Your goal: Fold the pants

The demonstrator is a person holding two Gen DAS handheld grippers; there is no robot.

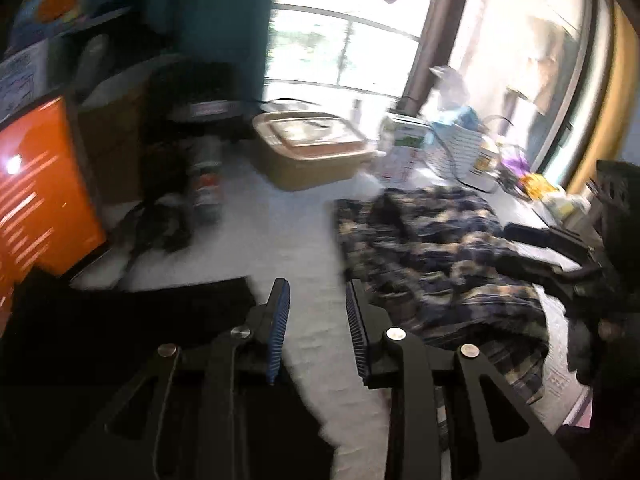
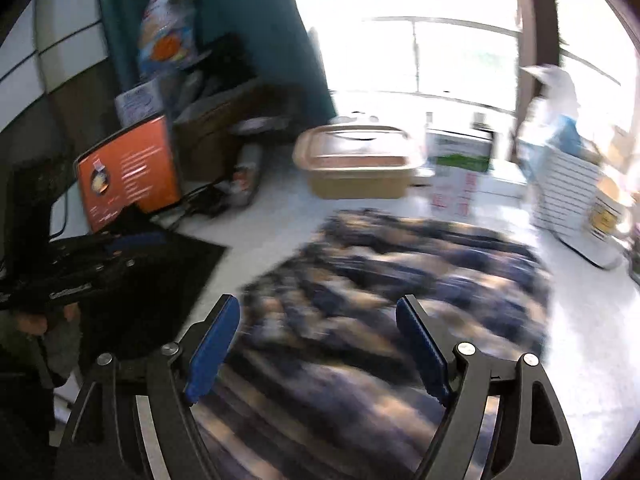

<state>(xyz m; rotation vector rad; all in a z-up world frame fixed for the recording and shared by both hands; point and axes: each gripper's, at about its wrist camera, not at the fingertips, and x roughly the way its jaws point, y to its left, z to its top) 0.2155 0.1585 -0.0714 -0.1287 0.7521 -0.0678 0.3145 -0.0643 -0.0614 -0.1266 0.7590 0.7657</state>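
- The plaid pants (image 2: 400, 280) lie crumpled on the white surface (image 1: 260, 240), in front of the tan bin (image 2: 356, 164).
- Our right claw (image 2: 320, 344) gapes wide and empty above them; our left claw (image 1: 316, 320), partly open, holds nothing beside them.
- We'd pinch an outer edge, then spread the pants flat.

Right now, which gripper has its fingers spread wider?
The right gripper: its blue pads are spread wide over the plaid pants. The left gripper shows a narrower gap, above bare white table.
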